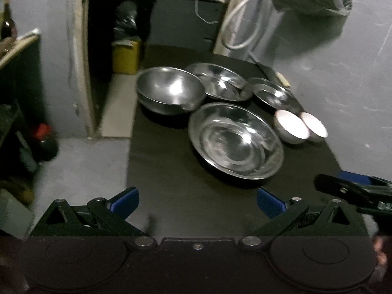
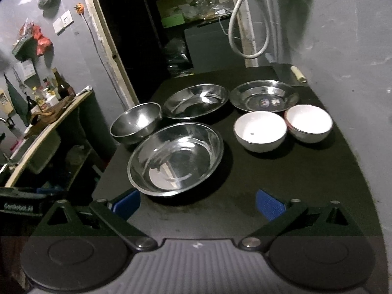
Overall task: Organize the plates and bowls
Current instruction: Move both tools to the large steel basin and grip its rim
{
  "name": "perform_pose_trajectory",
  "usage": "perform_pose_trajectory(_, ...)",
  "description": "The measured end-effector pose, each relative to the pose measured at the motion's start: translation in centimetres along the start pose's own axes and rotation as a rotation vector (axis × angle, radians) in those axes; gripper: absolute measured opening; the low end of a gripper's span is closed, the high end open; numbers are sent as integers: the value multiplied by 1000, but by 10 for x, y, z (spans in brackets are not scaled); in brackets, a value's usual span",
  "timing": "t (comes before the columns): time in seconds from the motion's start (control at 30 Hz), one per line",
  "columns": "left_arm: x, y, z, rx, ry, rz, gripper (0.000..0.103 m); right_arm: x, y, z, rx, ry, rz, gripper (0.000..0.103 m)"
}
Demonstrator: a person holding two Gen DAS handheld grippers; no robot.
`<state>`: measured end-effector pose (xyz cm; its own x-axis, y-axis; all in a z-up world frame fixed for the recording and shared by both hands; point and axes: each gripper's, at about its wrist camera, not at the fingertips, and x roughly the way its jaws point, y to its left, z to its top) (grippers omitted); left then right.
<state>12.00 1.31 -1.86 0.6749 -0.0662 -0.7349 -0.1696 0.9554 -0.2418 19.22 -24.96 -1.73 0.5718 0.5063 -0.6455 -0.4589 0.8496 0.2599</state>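
On a black table (image 2: 281, 178) stand three wide steel plates, a deep steel bowl and two white bowls. The nearest steel plate (image 2: 175, 158) (image 1: 236, 142) lies just ahead of both grippers. The deep steel bowl (image 2: 136, 122) (image 1: 170, 89) sits at its left rear. Two more steel plates (image 2: 196, 100) (image 2: 264, 95) are behind. The white bowls (image 2: 261, 131) (image 2: 308, 122) stand side by side on the right. My left gripper (image 1: 198, 202) and my right gripper (image 2: 198, 202) both hover open and hold nothing. The right gripper's body (image 1: 355, 191) shows at the right edge of the left wrist view.
A grey wall (image 2: 348, 56) runs along the table's right side, with a white hose (image 2: 235, 29) hanging at the back. A dark doorway (image 2: 152, 24) opens behind. A counter (image 2: 44, 127) with bottles stands left, across a gap of floor (image 1: 80, 166).
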Motion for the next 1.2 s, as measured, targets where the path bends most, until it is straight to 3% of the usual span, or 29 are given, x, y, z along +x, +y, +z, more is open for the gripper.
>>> perform_pose_trajectory(0.23,6,0,15,29,47,34,102,20,5,10,14,7,54,103)
perform_pose_trajectory(0.43,23,25,64,13,53,89,102,39,16,26,31,-24,53,103)
perform_pose_trajectory(0.67,69,52,155,161,21,35,102,69,31,50,66,-68,-45,103)
perform_pose_trajectory(0.9,141,61,236,284,23,-132,102,108,28,81,160,-128,-138,103)
perform_pose_trajectory(1.03,186,57,260,333,69,-190,100,128,21,97,214,-170,-179,101)
perform_pose_trajectory(1.2,235,47,271,393,157,-205,91,154,16,108,252,-158,-218,93)
